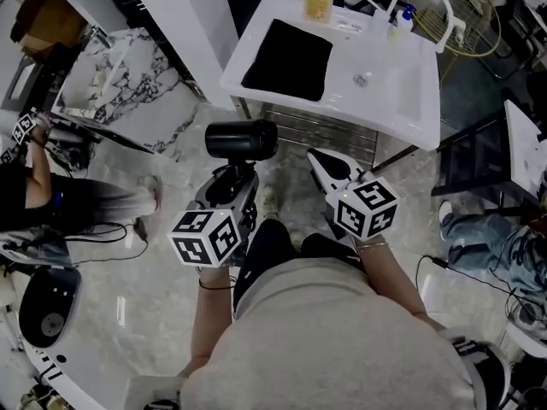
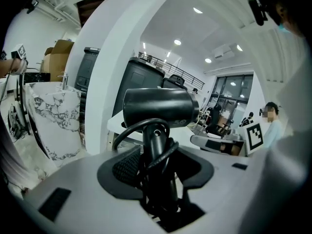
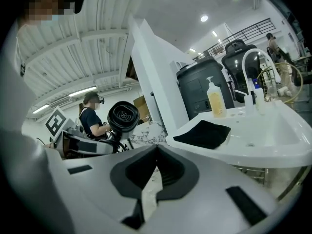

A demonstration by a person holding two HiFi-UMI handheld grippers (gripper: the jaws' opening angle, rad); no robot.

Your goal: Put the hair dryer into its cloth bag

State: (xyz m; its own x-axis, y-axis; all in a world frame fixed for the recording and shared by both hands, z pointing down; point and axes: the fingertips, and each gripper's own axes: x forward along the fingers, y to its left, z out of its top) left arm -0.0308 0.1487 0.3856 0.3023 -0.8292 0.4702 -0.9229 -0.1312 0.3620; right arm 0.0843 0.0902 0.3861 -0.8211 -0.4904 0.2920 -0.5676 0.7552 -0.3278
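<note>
Hair dryer (image 1: 242,139): held over the floor by its handle, barrel crosswise above the jaws.
Left tongs (image 2: 158,167): clamped on the dryer's handle.
Right tongs (image 3: 156,150): jaws together, nothing between them; carried just beside the dryer, on its right.
Head view only: cloth bag (image 1: 288,58) is seen flat on the white tabletop (image 1: 402,101), well apart from the dryer.
Left gripper view only: cord (image 2: 127,130) is seen looped round the handle.
Right gripper view only: the barrel's round grille is seen.

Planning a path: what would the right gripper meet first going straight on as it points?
Probably the front edge of the white sink unit, near the black cloth bag; depth is unclear.
</note>
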